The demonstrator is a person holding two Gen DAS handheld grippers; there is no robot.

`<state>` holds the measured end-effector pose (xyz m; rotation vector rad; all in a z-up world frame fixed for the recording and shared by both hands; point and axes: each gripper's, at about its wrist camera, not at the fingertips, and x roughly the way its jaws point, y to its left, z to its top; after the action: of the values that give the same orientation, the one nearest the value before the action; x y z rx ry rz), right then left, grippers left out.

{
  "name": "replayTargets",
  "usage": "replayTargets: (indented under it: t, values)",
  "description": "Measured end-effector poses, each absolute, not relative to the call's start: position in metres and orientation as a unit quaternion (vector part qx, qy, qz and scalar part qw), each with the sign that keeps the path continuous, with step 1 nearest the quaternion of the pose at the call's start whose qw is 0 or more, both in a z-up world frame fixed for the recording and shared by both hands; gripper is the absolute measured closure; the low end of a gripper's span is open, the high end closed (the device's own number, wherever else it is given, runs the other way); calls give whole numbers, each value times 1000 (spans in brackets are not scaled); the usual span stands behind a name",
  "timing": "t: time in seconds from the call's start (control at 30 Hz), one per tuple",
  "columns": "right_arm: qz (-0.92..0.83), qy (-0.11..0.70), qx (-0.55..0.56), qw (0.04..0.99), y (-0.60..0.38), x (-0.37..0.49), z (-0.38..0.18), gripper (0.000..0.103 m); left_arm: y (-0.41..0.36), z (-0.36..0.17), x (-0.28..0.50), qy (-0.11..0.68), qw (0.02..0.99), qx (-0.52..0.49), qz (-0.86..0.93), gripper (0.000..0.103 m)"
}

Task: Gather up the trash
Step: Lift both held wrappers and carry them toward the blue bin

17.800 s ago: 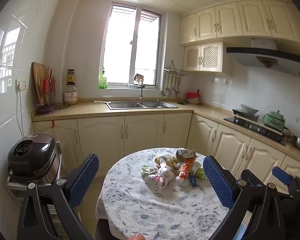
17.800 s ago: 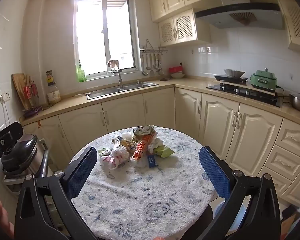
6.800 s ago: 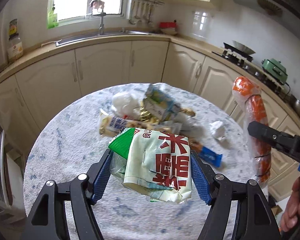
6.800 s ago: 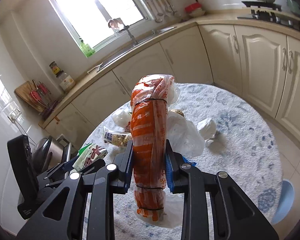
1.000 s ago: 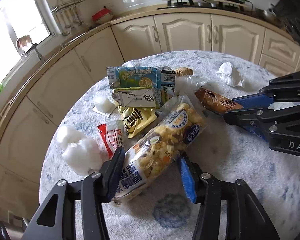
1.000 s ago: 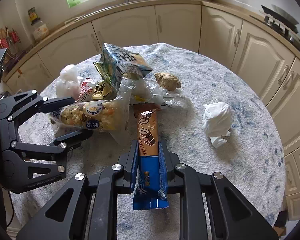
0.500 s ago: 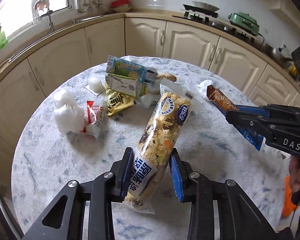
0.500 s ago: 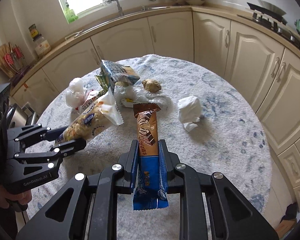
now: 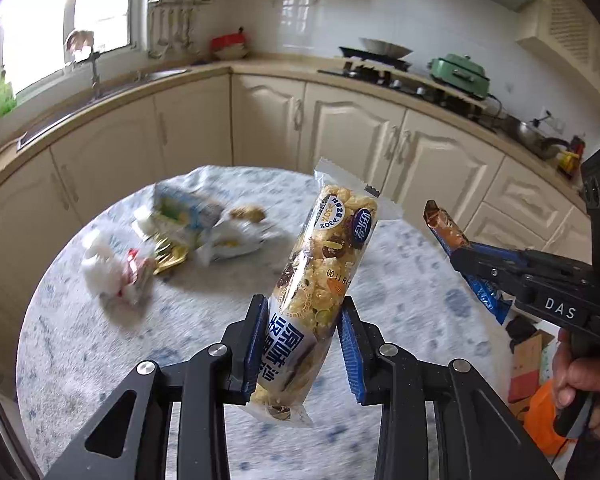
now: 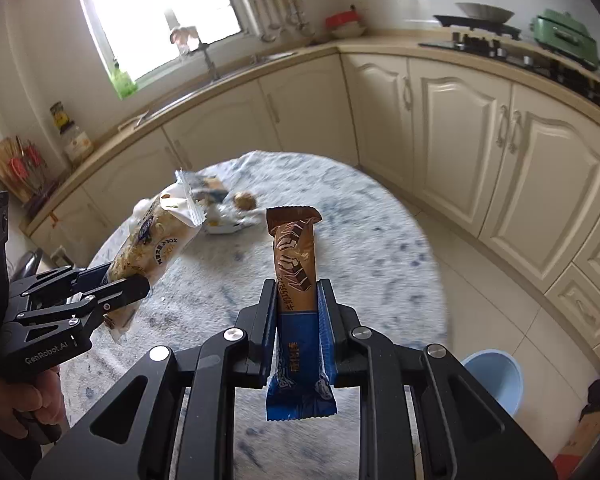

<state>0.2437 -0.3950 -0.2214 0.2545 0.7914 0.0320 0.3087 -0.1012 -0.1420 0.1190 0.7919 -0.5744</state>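
Clear plastic wrapping a long cereal snack bar [image 9: 323, 276], showing puffed grains, nuts and dark bits through the film, with a white and blue printed lower end and a crimped white flap at the top. Being clamped low on its length by the left claw [image 9: 302, 343], blue pads pressing in on both sides, closed down to the width of the pack; standing nearly upright, leaning slightly right, most of it rising above the fingertips and a short tail hanging below. Hanging in the air over the round, blue-flecked cloth-covered surface [image 9: 400, 276], not touching it.

Showing in the right view as a brown-topped, blue-bottomed chocolate wafer bar [image 10: 297, 276], upright, with a serrated brown crimp at the top and a blue crimped end hanging beneath the fingers. Being pinched at its middle by the right claw [image 10: 297, 322], narrowed right down to the thin wrapper, also lifted above the surface. Appearing from the left view at the right edge, poking up and leftward out of the black fingers, well apart from the snack bar.

Lying blurred at the far side of the surface: a white crumpled bag [image 9: 100, 270], a gold wrapper [image 9: 171, 254], a pale carton [image 9: 184, 210] and a brownish lump [image 9: 247, 213]. Standing on the floor at the right, a light blue bin [image 10: 496, 378]
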Motion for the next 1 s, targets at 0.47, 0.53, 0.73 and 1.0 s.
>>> replayTargets:
  t: [0.47, 0.53, 0.73, 1.0]
  values:
    - [-115, 331, 169, 921, -525, 143, -196, 84, -229, -110, 260, 350, 846, 79, -393, 72]
    - [-138, 328, 179, 917, -544, 127, -199, 84, -250, -114, 258, 355, 837, 81, -410, 72]
    - [-200, 334, 199, 899, -592, 90, -214, 84, -312, -136, 257, 387, 798, 77, -455, 72]
    - [-238, 358, 238, 871, -642, 68, -253, 84, -402, -185, 281, 455, 745, 92, -478, 72]
